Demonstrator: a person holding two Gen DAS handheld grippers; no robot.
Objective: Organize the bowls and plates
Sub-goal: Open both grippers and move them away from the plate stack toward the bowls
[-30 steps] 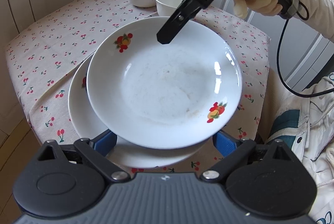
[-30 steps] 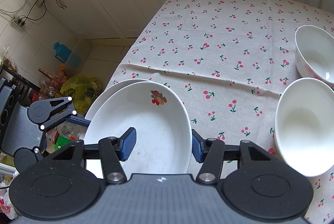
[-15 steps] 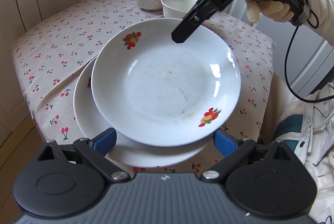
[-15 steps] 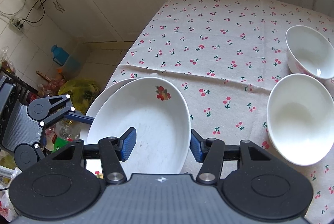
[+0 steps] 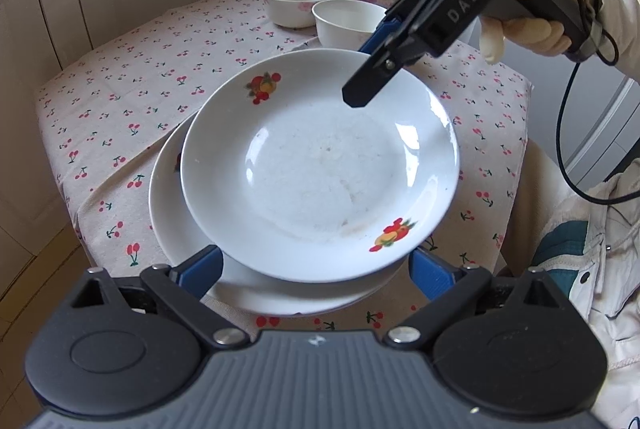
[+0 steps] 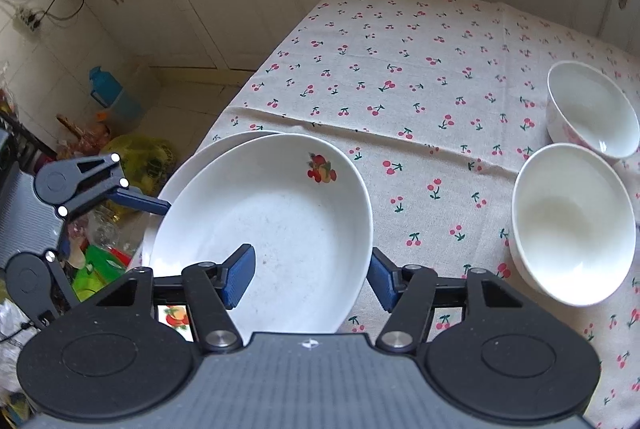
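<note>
Over at the near edge of the table, the top plate (image 5: pixel 320 169) sits on the lower plate (image 5: pixel 176 229), but not centred: in the left wrist view it's shoved toward 2 o'clock, so a crescent of the lower one shows from 7 to 10 o'clock.

The right gripper (image 6: pixel 310 271) has just been opening its jaws. The top plate's rim is between them, one pad over the bowl of the plate and one outside, and neither looks like it's pressing. The left gripper (image 5: pixel 316 269) is spread wide around the stack's near edge and has hold of nothing.

My worries:
- That inside pad could hook the raised rim on the way out and drag the plate.
- Glazed ceramic on glazed ceramic is slick, and an off-centre plate can slide or rock.
- The stack is close to the table edge, so I'd guess a nudge toward 6 o'clock ends badly.

Both plates are shallow, round and glossy white, with fruit decals at 11 and 5 o'clock. The middle of the top one looks dull and smeary. The cherry-print tablecloth (image 5: pixel 140 89) is soft woven fabric with a crease. Three deep white bowls (image 5: pixel 296 3) wait at 12 o'clock.
</note>
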